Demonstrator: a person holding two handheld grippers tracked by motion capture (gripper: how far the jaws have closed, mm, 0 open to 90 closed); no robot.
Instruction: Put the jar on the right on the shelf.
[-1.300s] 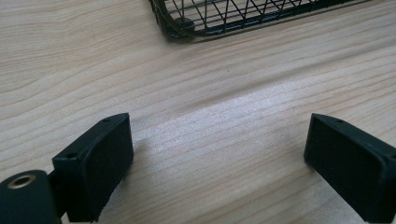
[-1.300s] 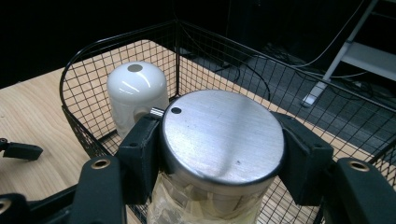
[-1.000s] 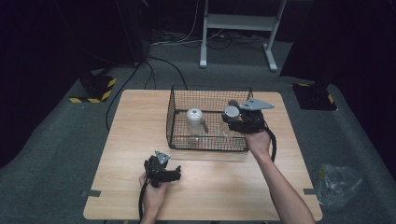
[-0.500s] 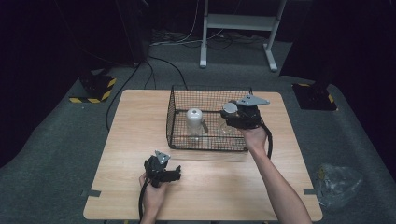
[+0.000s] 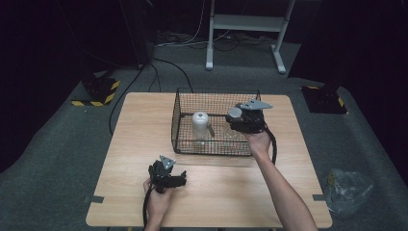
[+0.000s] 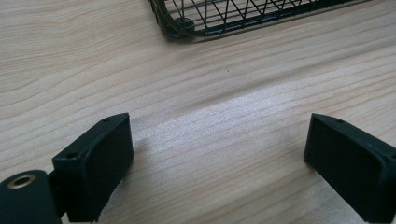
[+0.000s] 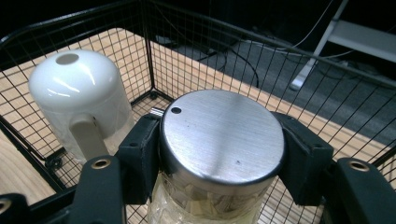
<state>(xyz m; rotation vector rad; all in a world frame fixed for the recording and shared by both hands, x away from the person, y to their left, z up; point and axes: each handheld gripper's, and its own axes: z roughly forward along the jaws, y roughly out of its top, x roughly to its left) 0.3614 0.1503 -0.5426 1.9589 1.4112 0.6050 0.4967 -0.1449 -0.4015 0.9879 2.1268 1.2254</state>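
Note:
A glass jar with a brushed metal lid (image 7: 222, 135) is clamped just under the lid by my right gripper (image 7: 219, 156), whose pads press on both sides of it. In the high view the right gripper (image 5: 238, 118) holds the jar's lid (image 5: 234, 113) over the right half of a black wire basket (image 5: 179, 120). An upturned white ceramic pot with a handle (image 7: 77, 98) stands inside the basket, left of the jar, also seen as the white pot (image 5: 200, 121). My left gripper (image 5: 169, 177) rests near the table's front edge, jaws wide open (image 6: 219, 154) over bare wood.
The basket's near corner (image 6: 187, 23) lies just ahead of the left gripper. The wooden table (image 5: 139, 125) stands on grey carpet. A white desk frame (image 5: 243, 24), cables and yellow-black striped blocks (image 5: 96, 94) lie beyond; a crumpled plastic bag (image 5: 349, 190) lies at the right.
The right hand has carried the jar a little to the left and lower into the basket. The left gripper has stayed where it was.

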